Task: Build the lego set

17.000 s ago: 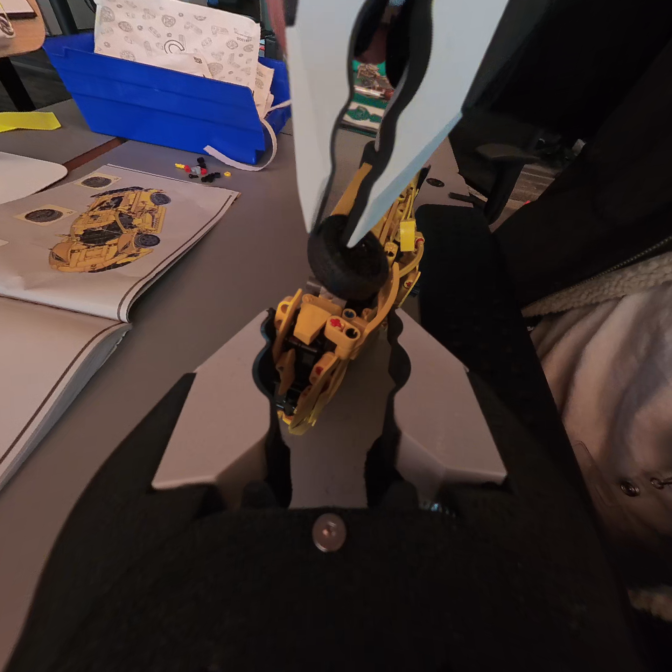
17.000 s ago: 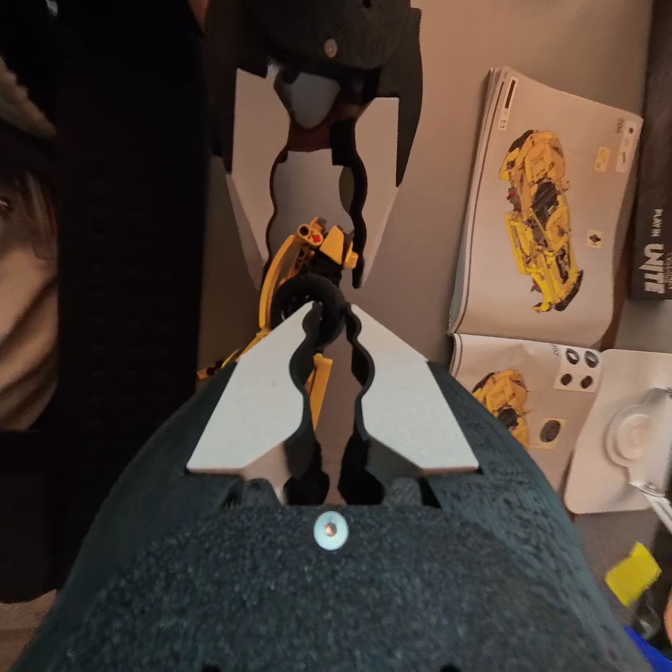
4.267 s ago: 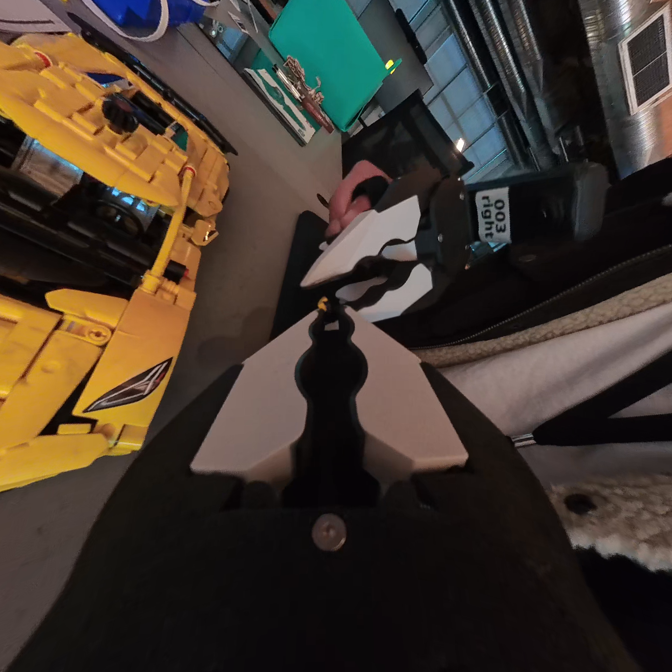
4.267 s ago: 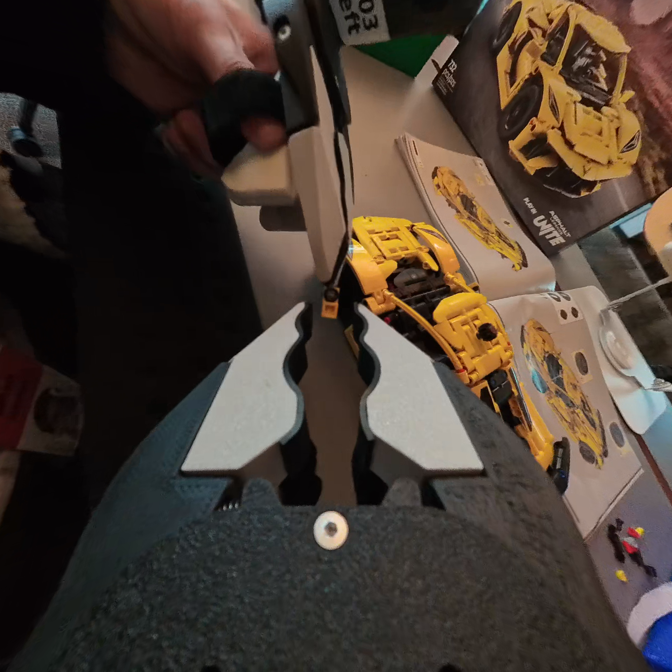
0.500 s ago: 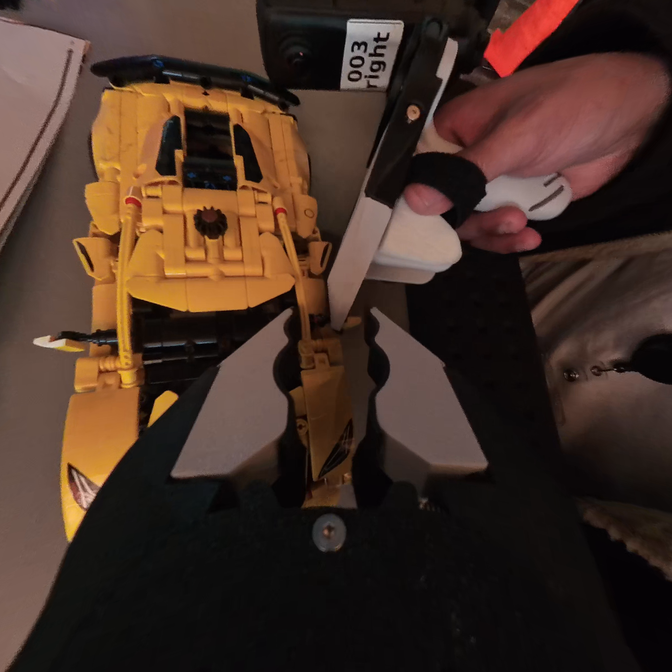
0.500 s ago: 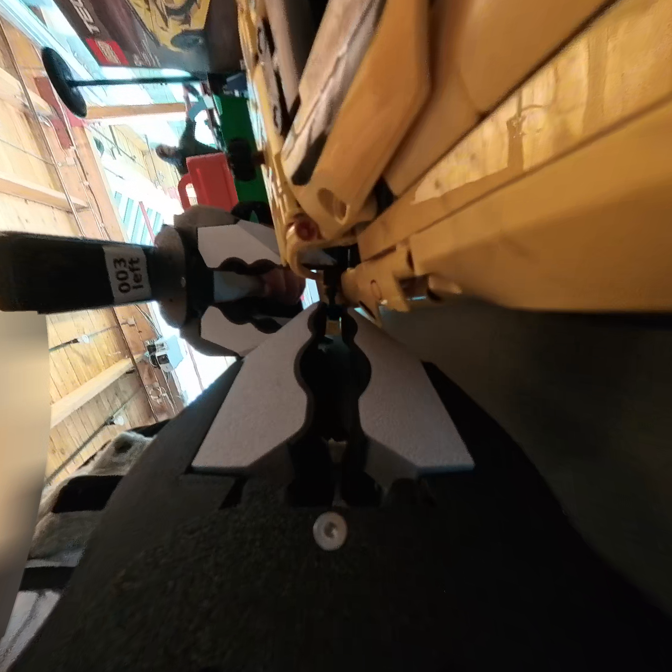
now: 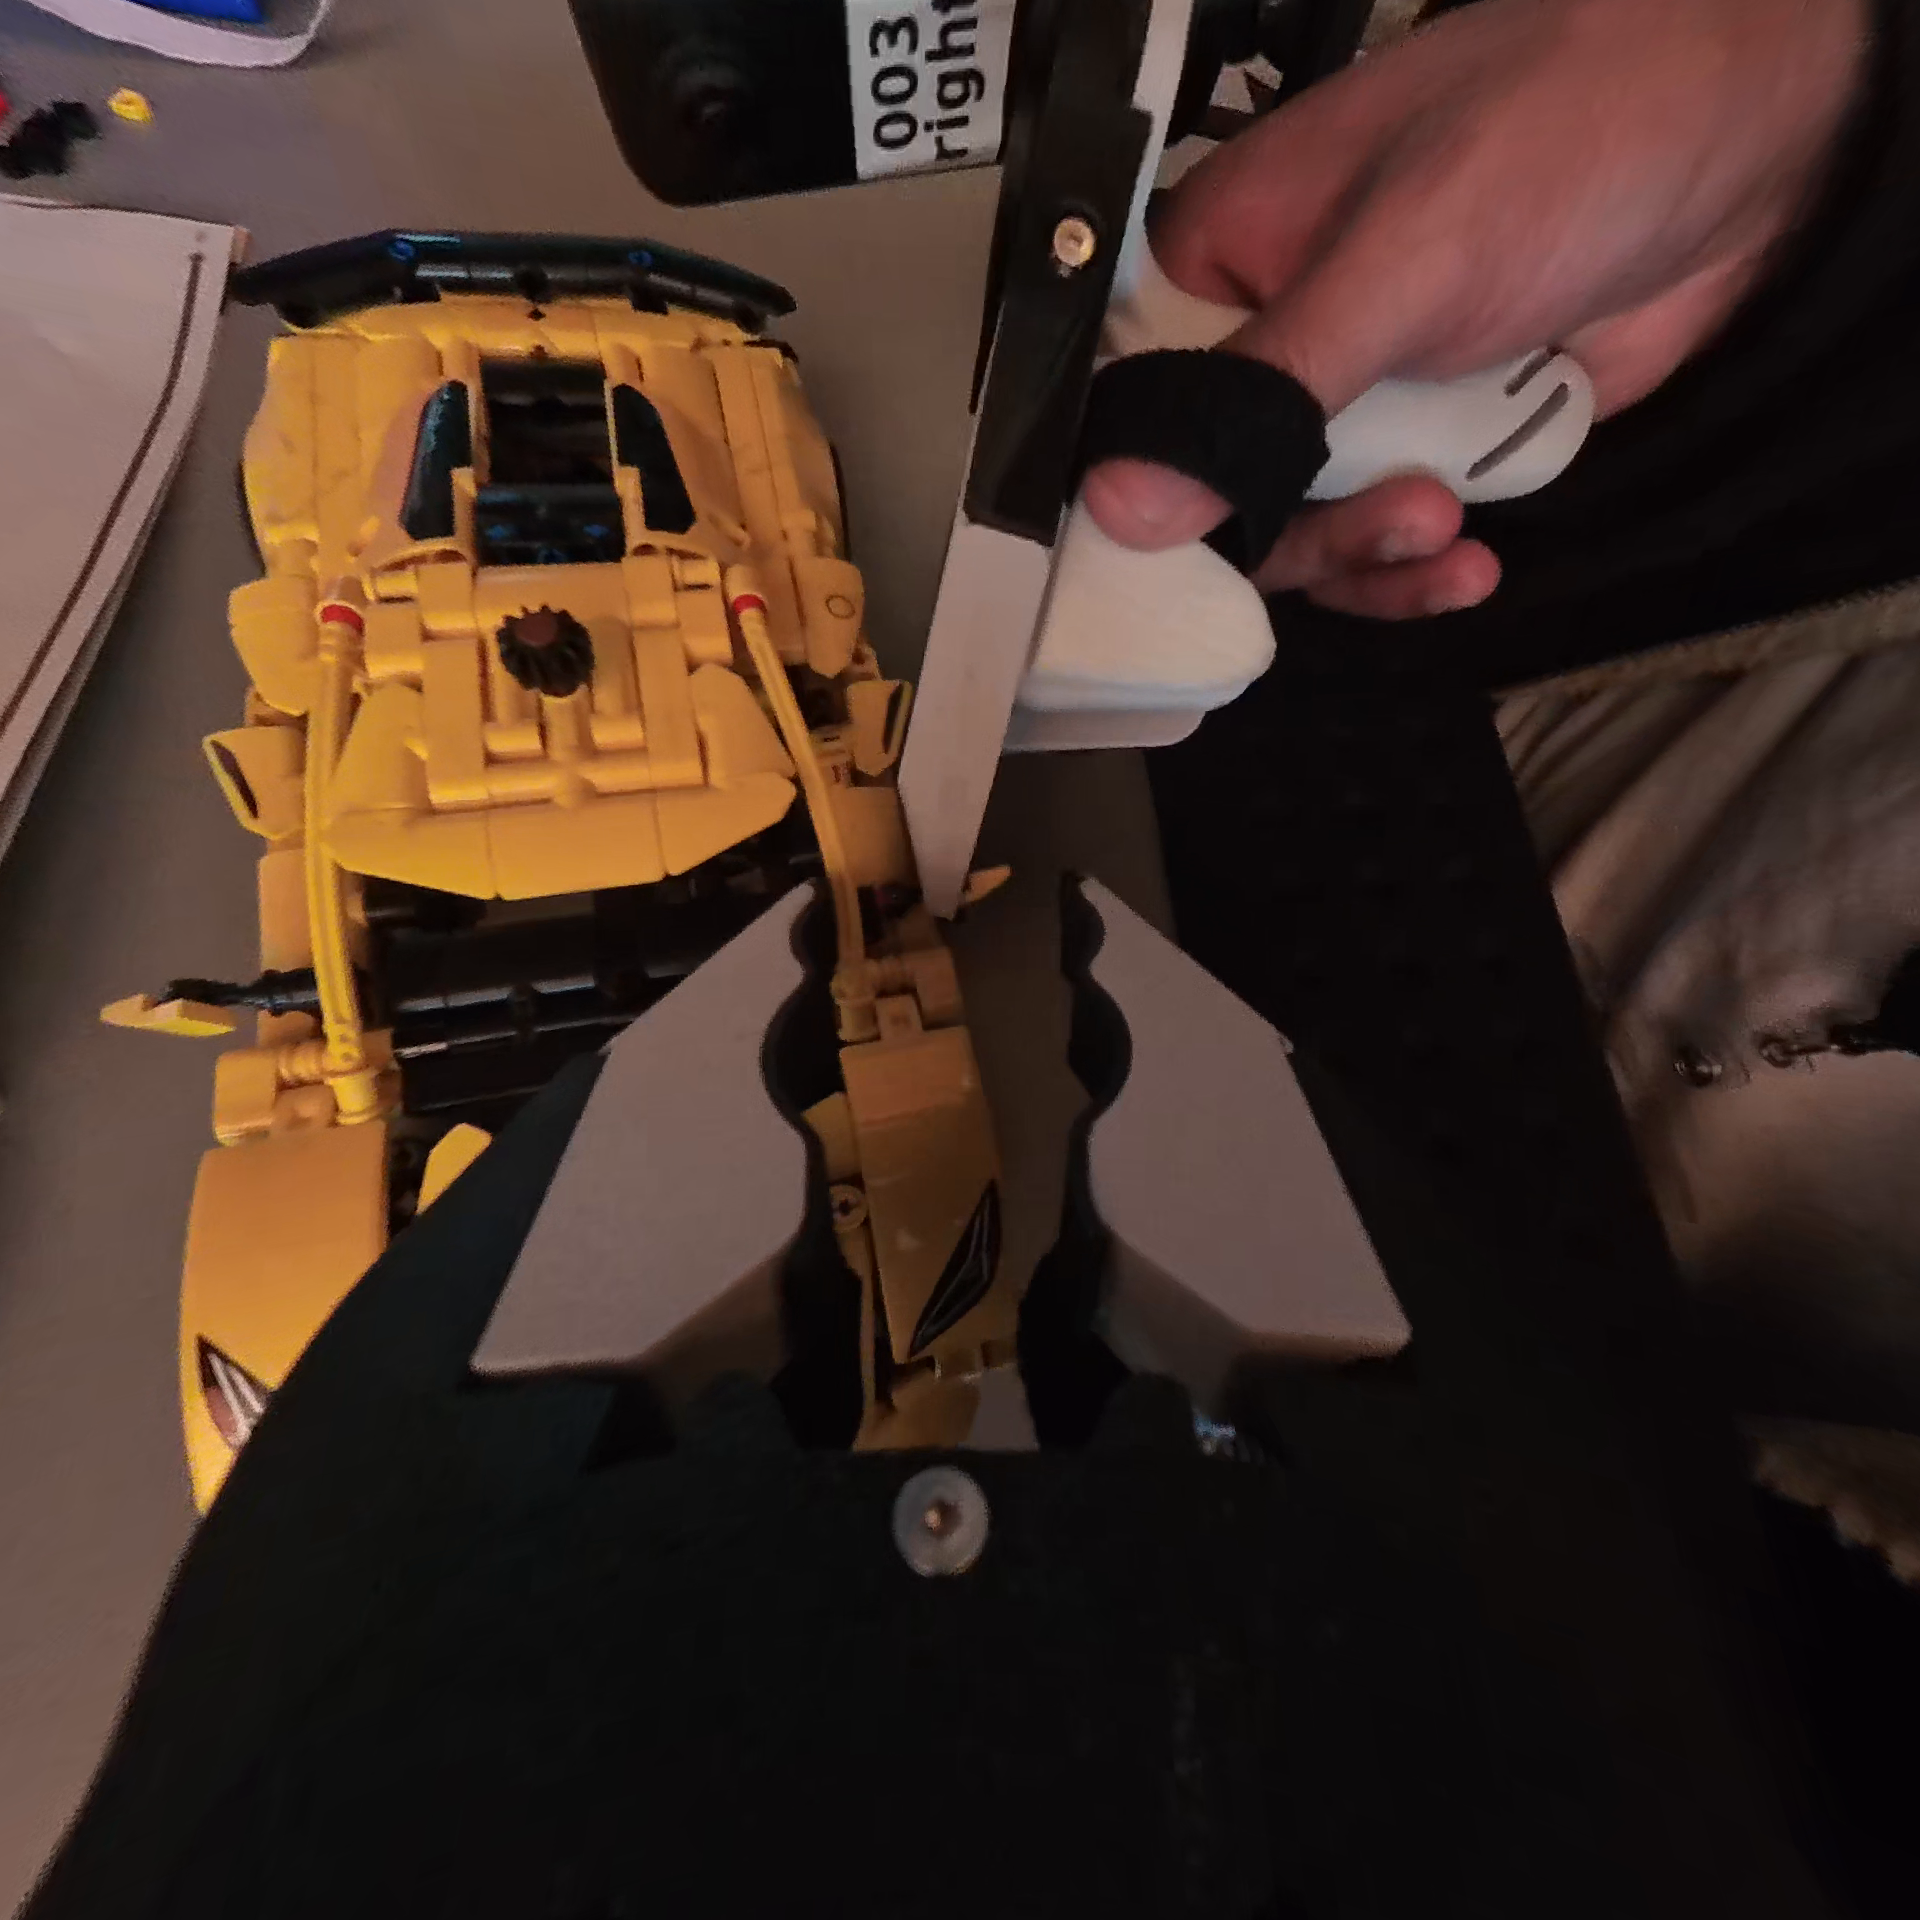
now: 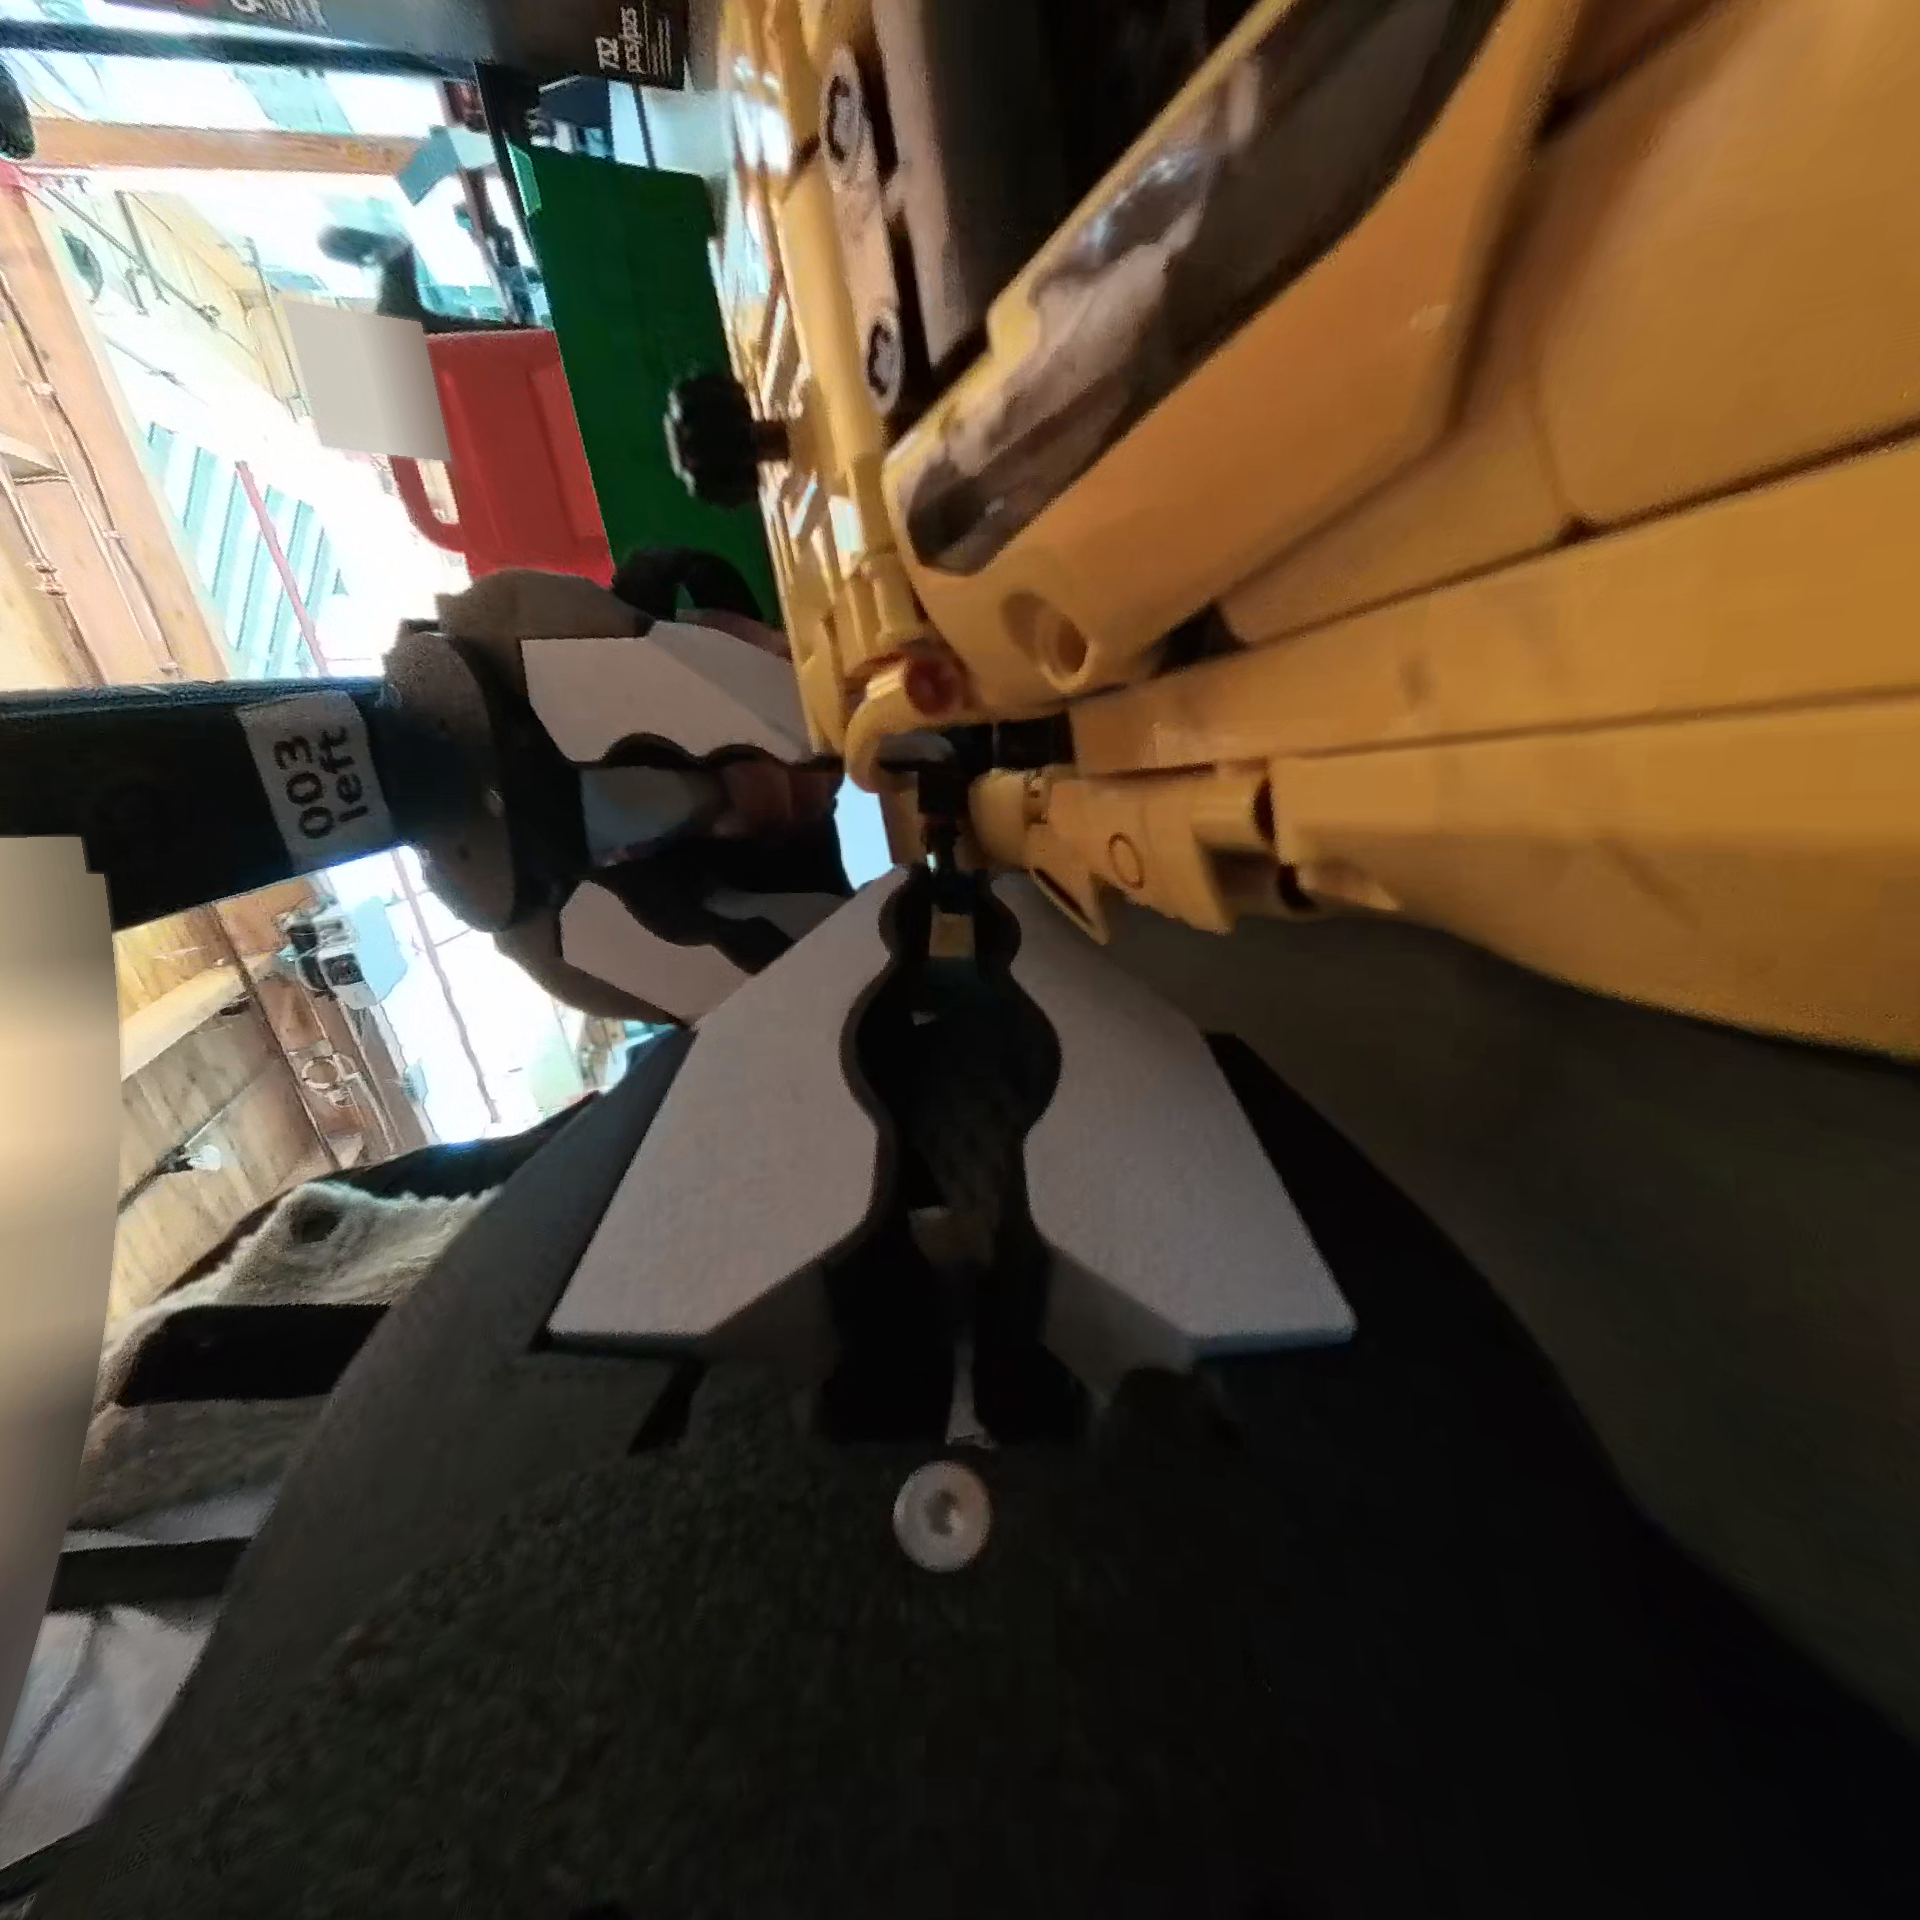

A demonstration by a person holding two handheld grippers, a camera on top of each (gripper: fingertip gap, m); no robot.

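The yellow lego car (image 7: 540,727) lies on the grey table (image 7: 83,1351), seen from above in the left wrist view. My left gripper (image 7: 940,935) is open, its fingers straddling the car's front right fender (image 7: 914,1164). My right gripper (image 8: 948,894) is shut on a small yellow piece with a black pin (image 8: 951,930) and holds it against the car's side (image 8: 1455,790). In the left wrist view the right gripper's fingertips (image 7: 940,831) touch the car by a small yellow wedge (image 7: 982,881). A matching mirror (image 7: 166,1013) sticks out on the car's other side.
An open instruction booklet (image 7: 83,468) lies left of the car. Several loose small pieces (image 7: 52,125) sit at the far left. A person's hand (image 7: 1455,260) holds the right gripper, with a dark jacket (image 7: 1351,883) to the right. The left gripper (image 8: 665,790) shows in the right wrist view. The grippers are tip to tip, or close to it.
Since 4.3 s ago the small piece passed from my left gripper to my right, which now presses it to the car's side. In the last half second almost nothing moved.
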